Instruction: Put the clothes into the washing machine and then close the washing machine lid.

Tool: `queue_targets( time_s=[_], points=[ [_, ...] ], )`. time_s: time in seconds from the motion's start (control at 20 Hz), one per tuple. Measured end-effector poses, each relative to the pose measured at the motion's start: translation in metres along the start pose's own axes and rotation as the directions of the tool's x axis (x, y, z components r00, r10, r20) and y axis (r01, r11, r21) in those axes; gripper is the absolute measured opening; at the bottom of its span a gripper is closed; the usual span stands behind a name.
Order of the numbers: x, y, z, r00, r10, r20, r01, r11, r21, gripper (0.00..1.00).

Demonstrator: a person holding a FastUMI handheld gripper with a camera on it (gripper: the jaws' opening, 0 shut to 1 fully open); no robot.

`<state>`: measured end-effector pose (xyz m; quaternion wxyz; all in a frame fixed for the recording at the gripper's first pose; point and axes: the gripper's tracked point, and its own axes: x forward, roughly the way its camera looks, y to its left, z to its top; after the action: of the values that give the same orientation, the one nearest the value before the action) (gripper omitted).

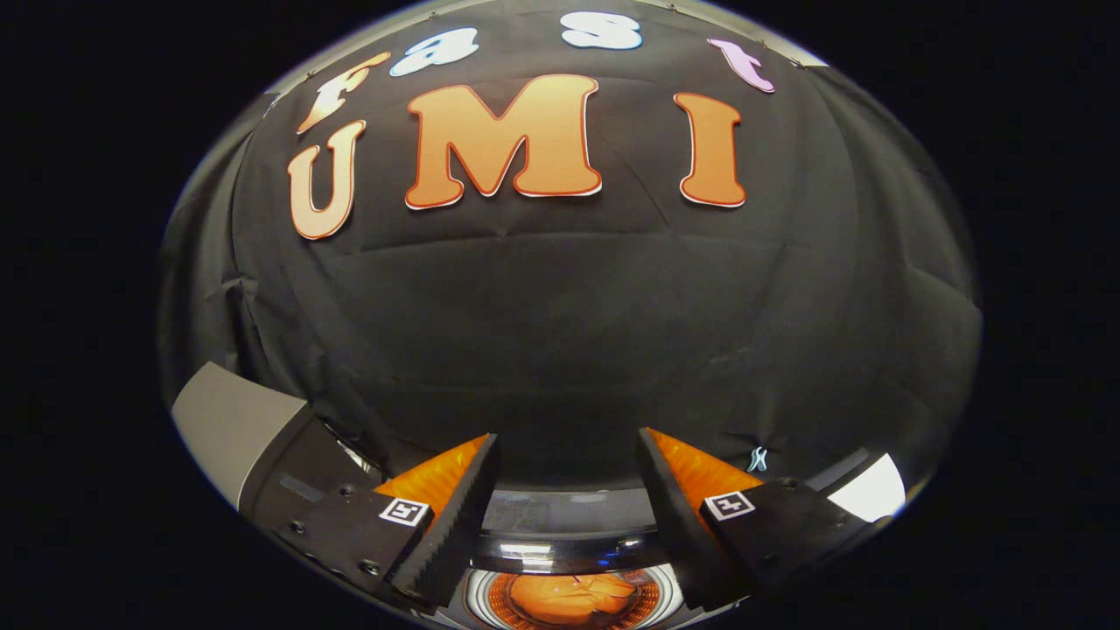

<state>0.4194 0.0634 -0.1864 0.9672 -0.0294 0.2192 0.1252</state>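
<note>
My gripper (pixel 567 439) is open, with nothing between its fingers. Below and between the fingers lies the round mouth of the washing machine (pixel 560 549), with a glossy dark rim. An orange piece of clothing (pixel 570 597) rests inside the drum, apart from both fingers. A grey and dark panel (pixel 241 424) rises beside the left finger; I cannot tell whether it is the machine's raised lid.
The booth's black cloth wall (pixel 569 332) stands close behind the machine. A white patch of surface (pixel 872 490) shows past the right finger. A small pale clip (pixel 758 458) hangs on the cloth just above the right finger.
</note>
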Motion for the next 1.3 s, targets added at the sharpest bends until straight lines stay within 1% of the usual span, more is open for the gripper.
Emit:
queue_targets(
  time_s=[0.4, 0.55, 0.8, 0.95, 1.05, 1.3],
  points=[
    [-0.038, 0.0, -0.032, 1.0, -0.009, -0.006, 0.009, 1.0, 0.002, 0.99],
    [-0.051, 0.002, -0.05, 0.999, -0.012, -0.031, 0.012, 1.0, 0.003, 0.99],
    [-0.075, 0.004, -0.104, 0.995, 0.0, -0.1, 0.001, 1.0, 0.004, 0.98],
    [-0.08, 0.004, -0.125, 0.992, -0.004, -0.127, 0.006, 1.0, 0.02, 0.98],
    [-0.084, 0.004, -0.124, 0.993, -0.004, -0.12, 0.008, 0.999, 0.035, 0.99],
    [-0.096, 0.009, -0.099, 0.998, 0.001, -0.065, 0.002, 0.999, 0.035, 0.98]
  ],
)
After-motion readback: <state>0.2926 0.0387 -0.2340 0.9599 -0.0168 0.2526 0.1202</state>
